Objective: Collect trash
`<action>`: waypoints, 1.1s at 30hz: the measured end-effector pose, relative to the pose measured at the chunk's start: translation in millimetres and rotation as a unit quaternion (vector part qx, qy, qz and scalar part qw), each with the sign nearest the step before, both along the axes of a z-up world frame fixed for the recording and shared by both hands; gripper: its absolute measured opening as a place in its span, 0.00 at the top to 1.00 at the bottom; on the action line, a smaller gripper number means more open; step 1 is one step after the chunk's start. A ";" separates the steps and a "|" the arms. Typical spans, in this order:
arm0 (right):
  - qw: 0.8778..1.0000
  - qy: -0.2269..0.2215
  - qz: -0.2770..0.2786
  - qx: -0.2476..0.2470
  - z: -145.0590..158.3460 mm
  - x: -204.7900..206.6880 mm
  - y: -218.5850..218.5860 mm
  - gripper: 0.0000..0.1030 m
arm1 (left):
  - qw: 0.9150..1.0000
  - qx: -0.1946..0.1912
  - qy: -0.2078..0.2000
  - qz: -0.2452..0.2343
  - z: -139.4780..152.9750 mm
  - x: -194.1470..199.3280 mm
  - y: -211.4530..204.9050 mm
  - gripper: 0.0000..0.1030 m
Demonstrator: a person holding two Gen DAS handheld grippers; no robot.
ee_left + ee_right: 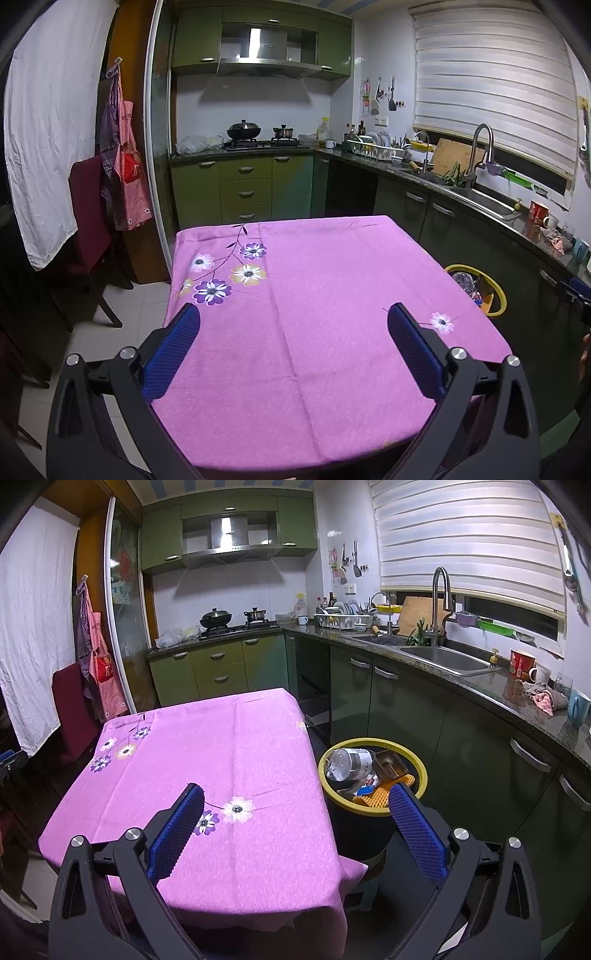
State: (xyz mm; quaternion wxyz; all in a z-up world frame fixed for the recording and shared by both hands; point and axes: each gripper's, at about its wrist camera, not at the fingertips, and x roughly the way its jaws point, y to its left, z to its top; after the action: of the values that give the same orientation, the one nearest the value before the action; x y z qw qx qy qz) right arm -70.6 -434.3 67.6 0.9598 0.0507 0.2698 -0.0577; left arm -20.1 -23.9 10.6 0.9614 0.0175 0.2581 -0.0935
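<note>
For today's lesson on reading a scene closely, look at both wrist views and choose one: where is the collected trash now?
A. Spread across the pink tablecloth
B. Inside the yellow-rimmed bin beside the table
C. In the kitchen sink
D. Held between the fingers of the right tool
B: the yellow-rimmed bin holds a clear plastic bottle and other scraps, while the pink tablecloth bears nothing and both tools, left tool and right tool, are open.

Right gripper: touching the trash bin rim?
Cannot tell. In the right wrist view the right gripper, open, has one finger overlapping the trash bin rim; no depth cue.
</note>
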 end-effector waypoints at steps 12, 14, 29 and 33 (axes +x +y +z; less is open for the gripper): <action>1.000 0.001 -0.001 -0.002 1.5 2.3 1.9 0.04 | 1.000 0.001 0.001 -0.004 -0.7 -1.6 -0.9 0.06; 1.000 0.001 0.000 -0.003 1.5 2.3 1.9 0.04 | 1.000 0.001 0.001 -0.004 -0.6 -1.7 -1.0 0.06; 1.000 0.003 0.003 -0.001 -1.5 7.1 1.7 0.04 | 1.000 0.011 0.004 -0.009 -2.2 -1.1 -4.0 0.06; 1.000 0.003 0.004 0.000 -2.6 7.8 1.7 0.04 | 1.000 0.010 0.004 -0.010 -2.0 -1.7 -3.6 0.06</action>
State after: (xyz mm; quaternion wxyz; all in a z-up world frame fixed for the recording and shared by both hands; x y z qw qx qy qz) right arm -62.8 -432.6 65.0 0.9592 0.0491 0.2729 -0.0543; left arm -21.8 -27.5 8.6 0.9592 0.0294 0.2628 -0.1002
